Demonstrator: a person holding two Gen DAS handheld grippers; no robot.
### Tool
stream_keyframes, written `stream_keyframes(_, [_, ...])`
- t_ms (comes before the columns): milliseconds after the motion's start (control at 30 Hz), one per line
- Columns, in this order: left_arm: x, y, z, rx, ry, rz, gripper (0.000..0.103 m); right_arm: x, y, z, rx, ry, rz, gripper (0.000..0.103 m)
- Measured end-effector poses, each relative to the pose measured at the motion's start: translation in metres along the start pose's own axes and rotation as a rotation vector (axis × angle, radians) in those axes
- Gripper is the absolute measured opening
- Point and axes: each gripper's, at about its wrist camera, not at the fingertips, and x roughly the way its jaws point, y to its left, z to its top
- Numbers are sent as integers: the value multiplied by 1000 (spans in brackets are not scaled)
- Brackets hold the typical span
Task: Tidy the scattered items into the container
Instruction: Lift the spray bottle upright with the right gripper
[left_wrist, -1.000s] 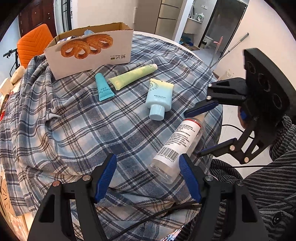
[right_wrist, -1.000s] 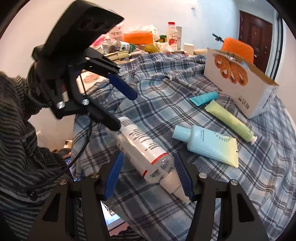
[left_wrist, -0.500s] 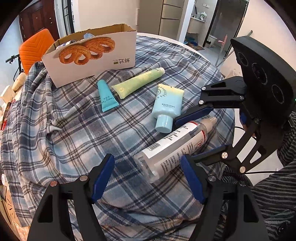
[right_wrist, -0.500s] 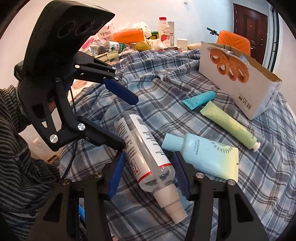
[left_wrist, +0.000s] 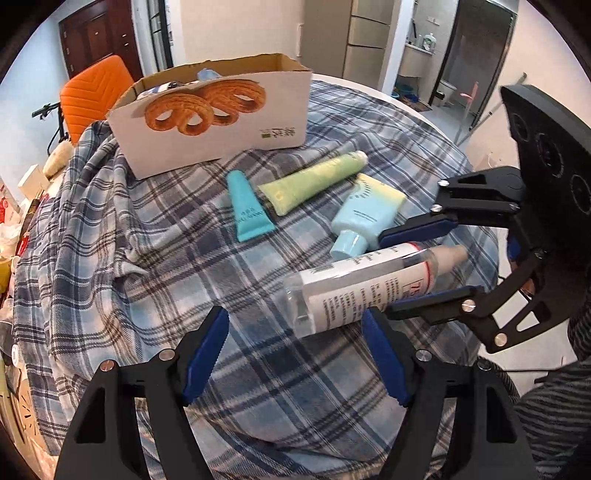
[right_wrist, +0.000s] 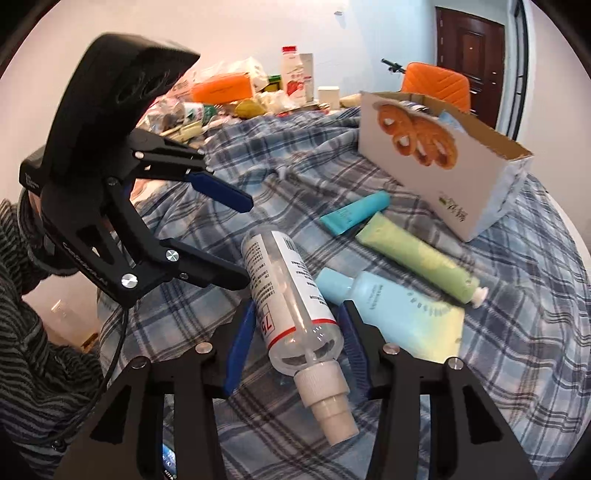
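Note:
A clear spray bottle (right_wrist: 284, 273) with a white label and nozzle sits between the pads of my right gripper (right_wrist: 297, 332), whose jaws are closing on it. In the left wrist view the bottle (left_wrist: 354, 284) hangs slightly above the plaid cloth, crosswise in the right gripper (left_wrist: 388, 275). My left gripper (left_wrist: 295, 354) stands open and empty just beside the bottle's base. A small teal tube (left_wrist: 247, 206), a green tube (left_wrist: 314, 181) and a light blue tube (left_wrist: 365, 218) lie on the cloth before the open cardboard box (left_wrist: 221, 122).
The plaid cloth (left_wrist: 147, 277) covers a round table whose edge drops off to the right. An orange chair (left_wrist: 96, 92) stands behind the box. Bottles, bags and packets (right_wrist: 258, 88) crowd the far side. A person's striped sleeve (right_wrist: 33, 369) is at lower left.
The bottle has swung from pointing away to lying crosswise and has come up off the cloth. The right jaws have narrowed around it. The left gripper has shifted closer to the tubes and box.

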Motion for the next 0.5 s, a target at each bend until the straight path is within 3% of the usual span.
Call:
stream_keyframes(267, [4, 11, 23, -15, -52, 75, 77, -15, -19, 23, 20, -92, -64, 44])
stream_keyframes(500, [5, 21, 43, -30, -87, 82, 77, -21, -39, 35, 63, -133, -78, 43])
